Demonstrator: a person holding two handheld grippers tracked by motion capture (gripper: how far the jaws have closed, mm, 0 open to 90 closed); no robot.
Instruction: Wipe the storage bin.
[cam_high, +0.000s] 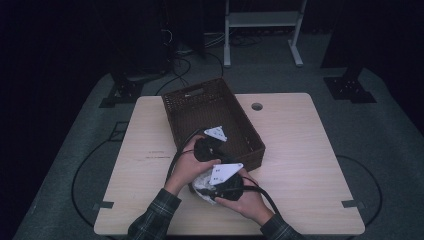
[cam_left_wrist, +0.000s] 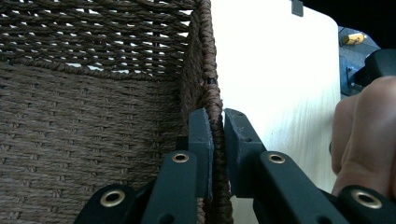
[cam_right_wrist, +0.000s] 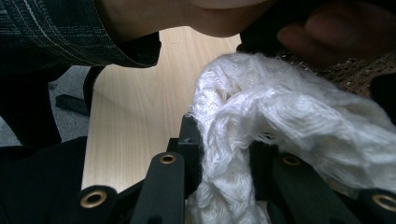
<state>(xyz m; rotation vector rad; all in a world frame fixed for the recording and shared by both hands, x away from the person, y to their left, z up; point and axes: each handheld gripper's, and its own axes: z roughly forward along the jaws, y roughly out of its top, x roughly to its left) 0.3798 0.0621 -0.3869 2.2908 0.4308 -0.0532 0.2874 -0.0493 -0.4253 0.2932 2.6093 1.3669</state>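
Two tools at work: one held the basket, the other held the cloth.

High view, left tool (cam_high: 207, 149): sat at the near rim of the brown woven basket (cam_high: 200, 100), which stood on the pale counter (cam_high: 300, 150).
High view, right tool (cam_high: 227, 186): lay just in front of the basket's near wall, over a bunched white cloth (cam_high: 201, 182) that rested near the counter's front edge.

Left gripper view, left tool (cam_left_wrist: 218, 135): its jaws stood narrow and pinched the basket rim (cam_left_wrist: 211, 93), one pad inside the wall, one outside.
Left gripper view, basket: the weave looked stiff and rough, so a rim pinch likely steadied it without slipping.

Right gripper view, right tool (cam_right_wrist: 224, 154): its jaws were closed on a fold of the cloth (cam_right_wrist: 280, 112), with the loose bulk spilling over to one side.
Right gripper view, cloth: soft, fluffy, open-knit and surely light; it would sag and trail from any single grip.

Where to hold: a thick gathered fold near the middle seemed best, so less hung down.
Risk: loose threads could snag on the basket weave as the cloth passed over the rim.
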